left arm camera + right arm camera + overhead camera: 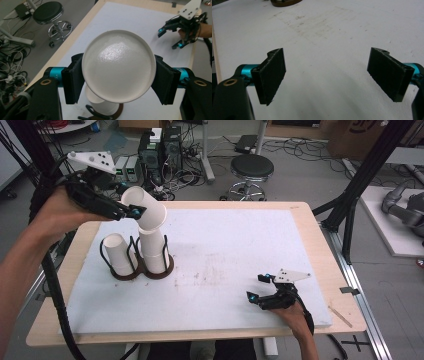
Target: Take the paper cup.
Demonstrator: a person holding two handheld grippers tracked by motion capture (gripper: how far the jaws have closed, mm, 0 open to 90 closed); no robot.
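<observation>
A white paper cup (143,207) is sitting tilted in the air above the far left part of the table, and your left gripper (134,212) is pinching it by its sides; in the left gripper view the cup's round base (117,68) is facing the camera, with one black jaw pressing on each side of it. Directly below it, a stack of white cups (152,251) is standing upright in the right ring of a dark two-ring wire holder (142,270), and the held cup's lower edge is hanging just at the top of that stack (whether they are touching is hard to tell). Another cup (119,254) is standing upside down in the left ring. Your right gripper (260,289) is resting low over the white mat (225,255) near the front right corner, well apart from the holder, its jaws spreading wide with nothing between them.
</observation>
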